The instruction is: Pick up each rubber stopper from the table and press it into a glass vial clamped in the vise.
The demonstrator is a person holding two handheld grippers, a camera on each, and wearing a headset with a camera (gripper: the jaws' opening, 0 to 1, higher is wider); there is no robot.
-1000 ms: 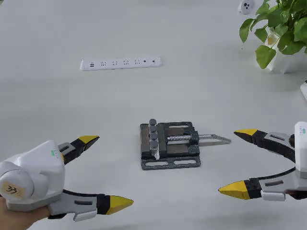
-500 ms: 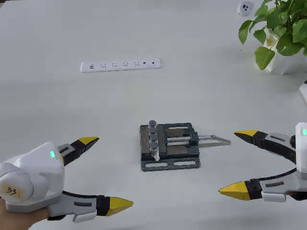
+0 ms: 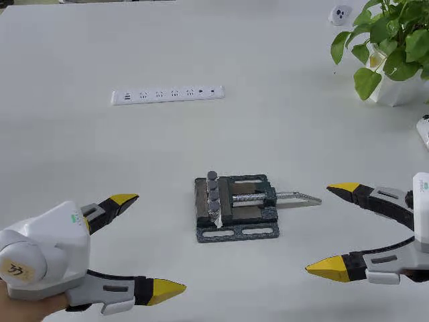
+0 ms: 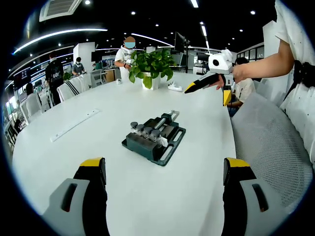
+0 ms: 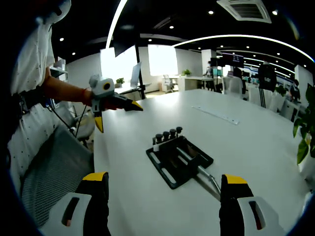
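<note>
Left white-and-black tool with yellow tips (image 3: 161,241): jaws spread wide, nothing held, low at the near edge of the pale bench (image 3: 301,121). A yellowish sticker (image 3: 17,270) on its body is handwritten with what looks like "33". Dark metal vise (image 3: 236,225), mid-bench: clamps a row of four small glass vials (image 3: 214,194) upright, presumably to steady them for pressing, and each seems already topped by a dark grey rubber stopper (image 3: 212,175). Right tool (image 3: 318,229): likewise wide open and empty, well apart from the vise, apparently standing off.
</note>
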